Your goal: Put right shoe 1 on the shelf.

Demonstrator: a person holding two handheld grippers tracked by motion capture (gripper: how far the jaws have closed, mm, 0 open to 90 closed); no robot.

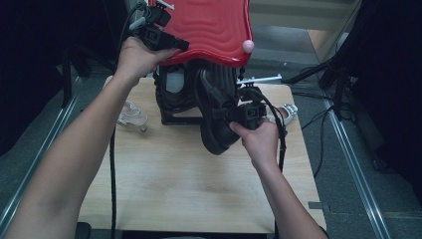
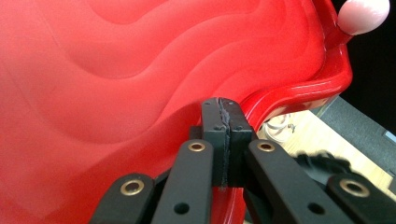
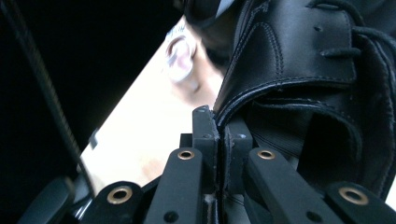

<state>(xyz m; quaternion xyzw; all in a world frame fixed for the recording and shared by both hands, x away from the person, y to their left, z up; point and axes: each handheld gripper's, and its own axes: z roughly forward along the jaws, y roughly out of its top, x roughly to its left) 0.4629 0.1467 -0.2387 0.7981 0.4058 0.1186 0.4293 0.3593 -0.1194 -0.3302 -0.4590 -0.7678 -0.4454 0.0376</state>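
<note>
In the upper middle of the high view, the left hand-held gripper (image 1: 171, 47) was clamped on the left edge of a glossy red plastic tray with a wavy, rippled surface (image 1: 214, 25), holding it raised above the pale wooden worktop (image 1: 199, 184). In the left gripper view its jaws met tightly over the tray's rim (image 2: 299, 93), with a small pink knob (image 2: 363, 14) at the upper right corner. Near the frame's centre, the right hand-held gripper (image 1: 234, 115) was closed on the collar edge of a black leather lace-up shoe (image 1: 216, 114), which hung clear of the worktop, below the tray. The right gripper view showed the shoe's stitched collar (image 3: 280, 88) pinched between the jaws.
</note>
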